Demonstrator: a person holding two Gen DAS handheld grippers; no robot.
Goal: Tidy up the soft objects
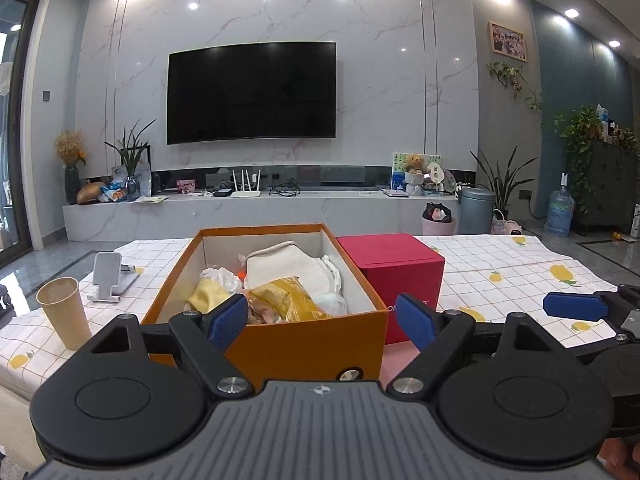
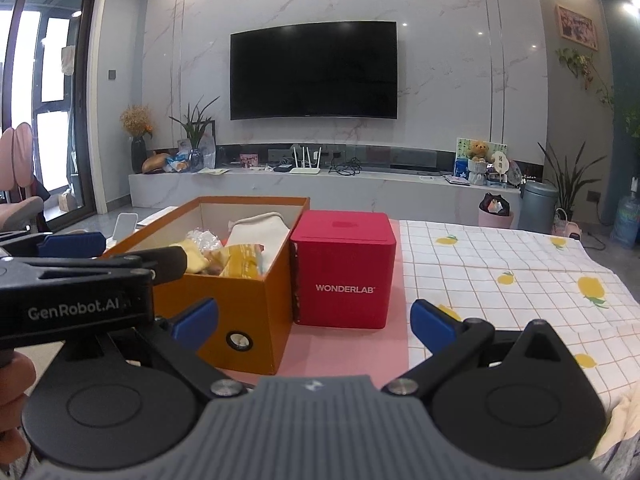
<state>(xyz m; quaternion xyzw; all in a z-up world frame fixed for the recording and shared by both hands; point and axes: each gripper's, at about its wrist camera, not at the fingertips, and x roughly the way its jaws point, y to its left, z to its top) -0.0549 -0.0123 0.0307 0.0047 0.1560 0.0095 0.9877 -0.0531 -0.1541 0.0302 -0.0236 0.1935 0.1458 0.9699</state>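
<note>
An open orange box (image 1: 316, 344) (image 2: 244, 312) stands on the table and holds soft things: a cream cloth pouch (image 1: 280, 268) (image 2: 256, 228), a yellow packet (image 1: 280, 300) (image 2: 244, 260), a pale yellow cloth (image 1: 206, 296) and crumpled white plastic (image 1: 220, 276). My left gripper (image 1: 322, 320) is open and empty just in front of the box's near wall. My right gripper (image 2: 314, 320) is open and empty in front of the box's right corner and the red box. Its blue pad shows at the right of the left wrist view (image 1: 572, 306).
A red WONDERLAB box (image 2: 344, 272) (image 1: 396, 272) stands right of the orange box on a pink mat (image 2: 344, 352). A paper cup (image 1: 66, 312) and a white phone stand (image 1: 110, 276) are at the left. A lemon-print cloth (image 2: 520, 276) covers the table.
</note>
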